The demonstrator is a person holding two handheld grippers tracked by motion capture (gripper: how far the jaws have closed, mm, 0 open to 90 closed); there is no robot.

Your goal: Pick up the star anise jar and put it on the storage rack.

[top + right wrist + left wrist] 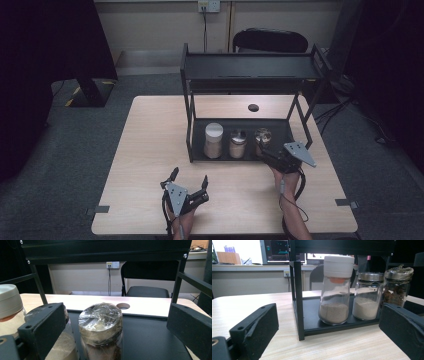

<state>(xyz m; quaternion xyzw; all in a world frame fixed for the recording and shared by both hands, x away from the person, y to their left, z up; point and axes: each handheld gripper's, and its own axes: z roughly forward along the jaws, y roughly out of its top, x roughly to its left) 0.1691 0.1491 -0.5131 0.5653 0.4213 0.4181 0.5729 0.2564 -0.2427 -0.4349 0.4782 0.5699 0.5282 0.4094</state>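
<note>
1. The right gripper [266, 150] has its fingers [42, 327] spread wide and empty, one to each side of the foil-capped jar [100, 327], which stands centred in the gap and touches neither finger as far as the right gripper view shows.
2. That jar [262, 140] stands upright at the right end of a row of three on the bottom tray of the black rack [240, 155]. Just beside it is the steel-lidded jar [238, 143], and at the left end the white-capped jar [213, 140].
3. The step in hand looks like a grasp on the foil-capped jar. To do it well, I would come lower so the fingers meet the glass body rather than the crinkled wrap on the lid, which may slip.
4. The left-hand finger sits very near the steel-lidded jar [65, 345], so the gripper should advance straight, without nudging the neighbour.
5. The rack's upper shelf [105, 250] hangs overhead, so a lift should be small and the jar drawn out toward the person.
6. The left gripper [189, 184] rests low over the counter [150, 150] in front of the rack, its fingers [255, 332] wide and empty, well apart from the jars.
</note>
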